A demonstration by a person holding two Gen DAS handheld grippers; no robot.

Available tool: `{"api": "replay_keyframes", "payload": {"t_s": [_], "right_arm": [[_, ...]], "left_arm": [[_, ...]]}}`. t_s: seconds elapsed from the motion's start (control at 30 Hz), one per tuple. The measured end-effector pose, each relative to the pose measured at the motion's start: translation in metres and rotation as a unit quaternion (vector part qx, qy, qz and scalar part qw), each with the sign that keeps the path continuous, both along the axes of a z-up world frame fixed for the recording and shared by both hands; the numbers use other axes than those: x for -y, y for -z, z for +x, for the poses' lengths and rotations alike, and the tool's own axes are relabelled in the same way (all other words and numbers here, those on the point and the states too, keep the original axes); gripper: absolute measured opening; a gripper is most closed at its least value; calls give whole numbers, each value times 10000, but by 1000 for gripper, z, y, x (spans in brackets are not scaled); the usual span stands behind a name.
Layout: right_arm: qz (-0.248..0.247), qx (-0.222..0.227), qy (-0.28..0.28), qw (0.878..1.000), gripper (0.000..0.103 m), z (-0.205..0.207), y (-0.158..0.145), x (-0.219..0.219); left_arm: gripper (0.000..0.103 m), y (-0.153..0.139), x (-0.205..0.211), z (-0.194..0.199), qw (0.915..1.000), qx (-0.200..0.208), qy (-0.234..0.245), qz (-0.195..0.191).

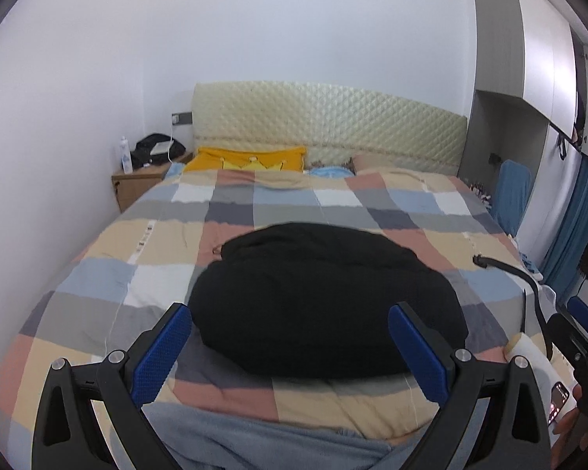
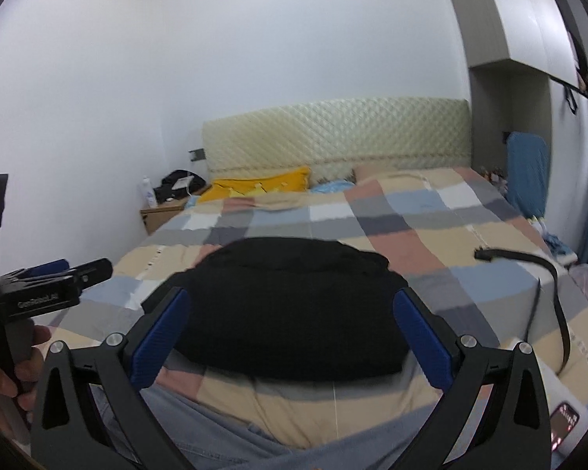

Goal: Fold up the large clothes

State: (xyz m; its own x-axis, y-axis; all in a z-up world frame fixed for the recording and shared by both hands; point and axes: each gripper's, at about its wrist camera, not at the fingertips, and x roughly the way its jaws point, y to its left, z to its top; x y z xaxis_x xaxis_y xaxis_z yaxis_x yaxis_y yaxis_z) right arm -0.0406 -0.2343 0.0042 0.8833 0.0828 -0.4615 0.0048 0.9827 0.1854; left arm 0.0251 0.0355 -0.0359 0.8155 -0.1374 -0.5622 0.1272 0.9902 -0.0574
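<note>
Both tools wide open, holding nothing. I see the left tool [image 1: 290, 348] low in its frame, blue pads spread either side of the black garment [image 1: 325, 301], no contact. Right tool [image 2: 290, 337] same, pads apart and clear of the cloth. Garment sits folded in a compact bundle mid-frame on the checked quilt [image 1: 145, 250] of the bed. Black strap [image 2: 545, 274] lies on the quilt, right of frame. Phone [image 2: 564, 423] lower right, screen lit, unreadable. Left tool's body, at the left edge of the right view, has white lettering, too blurred to read.
</note>
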Motion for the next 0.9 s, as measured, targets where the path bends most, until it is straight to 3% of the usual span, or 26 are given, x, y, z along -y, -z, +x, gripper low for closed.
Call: {"api": "replay_keyframes", "payload": {"t_s": [0.37,0.9], "right_arm": [[-111,-479,129,9987,103,-9,26,5],[-54,-556,105,9984,103,-9,31,6]], "left_arm": [[102,19,0,-5,9995,-305,51,22],[102,27,-8,-4,9986,-524,-31,-46]]}}
